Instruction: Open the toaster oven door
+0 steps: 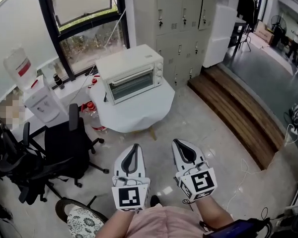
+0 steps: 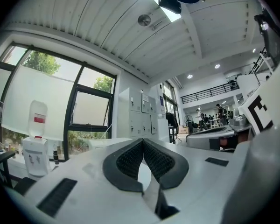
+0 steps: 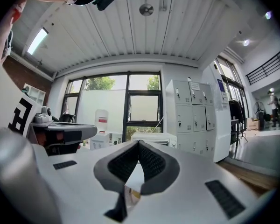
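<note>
A white toaster oven (image 1: pixel 131 72) with its glass door closed stands on a small table under a white cloth (image 1: pixel 139 110), in front of the window. In the right gripper view the toaster oven (image 3: pixel 154 137) shows just above the jaw tips, far off. My left gripper (image 1: pixel 135 146) and right gripper (image 1: pixel 177 142) hang side by side close to my body, over the floor and well short of the table. Both are shut with nothing between the pads. In their own views, the left gripper (image 2: pixel 143 141) and the right gripper (image 3: pixel 138 143) point level across the room.
A water dispenser (image 1: pixel 39 100) stands left of the table by the window. Black office chairs (image 1: pixel 64 148) crowd the left side. Bottles (image 1: pixel 92 114) sit on the floor at the table's left edge. Grey lockers (image 1: pixel 181 19) rise behind, and a wooden step (image 1: pixel 238 108) runs along the right.
</note>
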A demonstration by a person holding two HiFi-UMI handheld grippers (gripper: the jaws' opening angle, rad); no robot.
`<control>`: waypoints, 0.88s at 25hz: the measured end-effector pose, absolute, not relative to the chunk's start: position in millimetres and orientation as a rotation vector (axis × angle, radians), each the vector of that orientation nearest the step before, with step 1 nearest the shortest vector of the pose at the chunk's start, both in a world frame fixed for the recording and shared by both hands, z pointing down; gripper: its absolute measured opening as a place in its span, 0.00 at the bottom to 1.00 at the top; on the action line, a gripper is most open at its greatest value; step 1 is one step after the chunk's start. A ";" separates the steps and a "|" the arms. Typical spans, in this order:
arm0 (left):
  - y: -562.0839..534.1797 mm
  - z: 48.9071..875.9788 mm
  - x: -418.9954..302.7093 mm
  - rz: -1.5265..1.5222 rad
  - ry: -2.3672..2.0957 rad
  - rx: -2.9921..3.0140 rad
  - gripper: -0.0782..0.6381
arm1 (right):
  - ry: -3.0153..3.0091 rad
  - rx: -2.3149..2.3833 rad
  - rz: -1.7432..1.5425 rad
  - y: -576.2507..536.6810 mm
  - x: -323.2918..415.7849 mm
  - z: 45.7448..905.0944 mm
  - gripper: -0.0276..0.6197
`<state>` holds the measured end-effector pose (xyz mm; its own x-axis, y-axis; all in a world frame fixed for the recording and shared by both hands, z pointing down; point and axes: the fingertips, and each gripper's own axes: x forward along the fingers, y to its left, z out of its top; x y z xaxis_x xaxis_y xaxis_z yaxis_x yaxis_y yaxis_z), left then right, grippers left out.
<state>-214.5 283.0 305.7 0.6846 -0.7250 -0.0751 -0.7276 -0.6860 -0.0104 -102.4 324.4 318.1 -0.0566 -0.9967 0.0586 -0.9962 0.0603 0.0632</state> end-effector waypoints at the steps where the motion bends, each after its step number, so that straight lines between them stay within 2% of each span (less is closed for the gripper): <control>1: 276.6 309.6 -214.9 0.086 1.226 -2.840 0.13 | -2.218 2.096 -0.009 319.4 -101.6 318.4 0.05; 10: 234.8 328.8 -190.8 0.025 1.192 -2.873 0.13 | -2.177 2.115 -0.015 280.7 -78.9 324.2 0.05; 15: 210.5 333.7 -166.8 0.026 1.188 -2.898 0.13 | -2.182 2.127 0.001 252.5 -54.7 333.6 0.05; 19: 185.4 347.9 -148.2 -0.105 1.205 -2.885 0.13 | -2.201 2.118 0.031 224.1 -30.6 341.7 0.05; 22: 161.2 344.4 -124.5 -0.061 1.238 -2.881 0.13 | -2.231 2.097 0.056 197.0 -7.8 345.2 0.05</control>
